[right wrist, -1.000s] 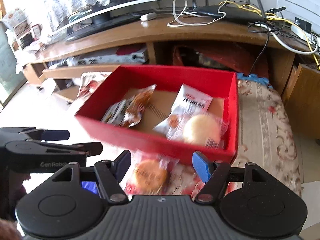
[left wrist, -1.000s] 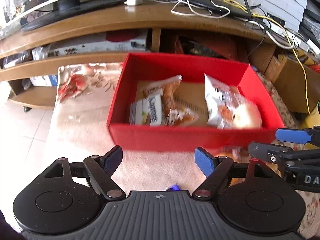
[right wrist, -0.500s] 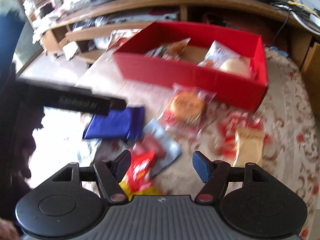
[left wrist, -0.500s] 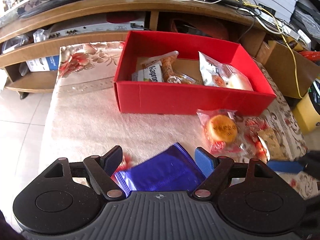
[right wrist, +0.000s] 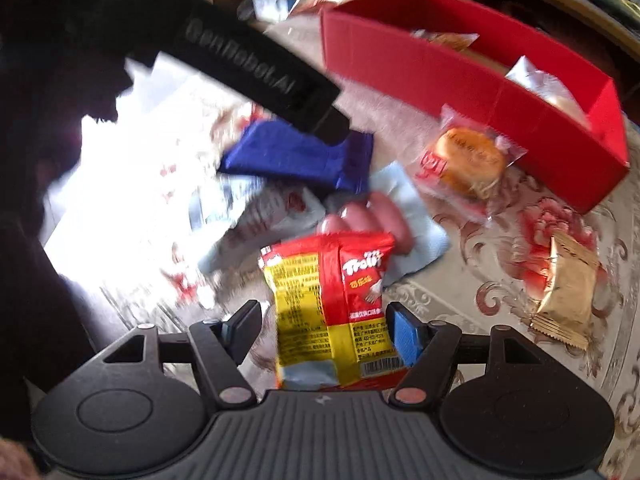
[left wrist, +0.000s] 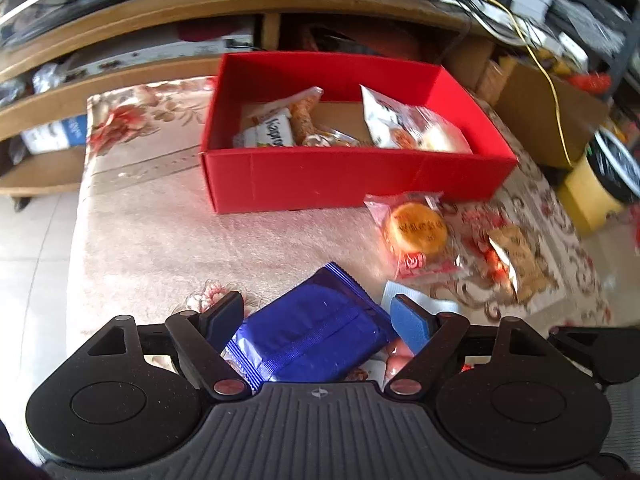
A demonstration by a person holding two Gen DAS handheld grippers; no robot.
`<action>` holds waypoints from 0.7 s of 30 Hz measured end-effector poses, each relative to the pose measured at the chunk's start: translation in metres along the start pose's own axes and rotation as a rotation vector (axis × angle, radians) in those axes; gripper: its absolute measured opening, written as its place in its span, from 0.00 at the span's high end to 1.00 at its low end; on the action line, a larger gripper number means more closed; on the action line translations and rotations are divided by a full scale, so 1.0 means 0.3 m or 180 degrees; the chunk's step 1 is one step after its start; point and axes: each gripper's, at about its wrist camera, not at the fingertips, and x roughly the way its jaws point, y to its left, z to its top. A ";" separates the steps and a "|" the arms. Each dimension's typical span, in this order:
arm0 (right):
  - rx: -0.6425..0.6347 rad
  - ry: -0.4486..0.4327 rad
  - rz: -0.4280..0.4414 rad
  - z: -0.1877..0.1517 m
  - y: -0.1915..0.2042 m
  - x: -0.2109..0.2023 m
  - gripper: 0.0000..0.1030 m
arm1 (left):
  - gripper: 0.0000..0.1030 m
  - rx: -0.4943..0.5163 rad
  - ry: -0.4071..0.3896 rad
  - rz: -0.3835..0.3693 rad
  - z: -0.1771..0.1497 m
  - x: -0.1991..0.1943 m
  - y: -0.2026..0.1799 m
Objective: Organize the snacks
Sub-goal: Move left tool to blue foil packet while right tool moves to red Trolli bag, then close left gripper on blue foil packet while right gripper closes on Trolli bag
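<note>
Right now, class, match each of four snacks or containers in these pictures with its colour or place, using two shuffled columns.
Things:
1. blue packet
2. red box
3. round cake packet
4. red-yellow packet

Descriptions:
a. between the right gripper's open fingers
b. holds several snacks
c. between the left gripper's open fingers
d. on the cloth just outside the box

Pairs: 1-c, 2-b, 3-d, 4-a

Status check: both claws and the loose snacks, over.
Left claw open over blue packet. Right claw open around Trolli bag. Red box unobstructed.
</note>
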 end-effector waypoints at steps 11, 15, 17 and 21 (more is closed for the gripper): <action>0.0380 -0.0026 0.0029 0.000 -0.101 -0.035 0.44 | 0.11 0.0662 0.0280 -0.0185 0.024 0.106 -0.023; 0.0590 -0.0054 0.0052 0.002 -0.146 -0.046 0.44 | 0.08 0.0648 0.0391 -0.0267 0.037 0.143 0.010; 0.0653 -0.0093 0.0052 0.010 -0.163 -0.062 0.44 | 0.08 0.0641 0.0450 -0.0306 0.036 0.158 0.021; 0.0757 -0.0141 -0.0008 0.014 -0.203 -0.080 0.44 | 0.08 0.0632 0.0540 -0.0356 0.010 0.175 0.020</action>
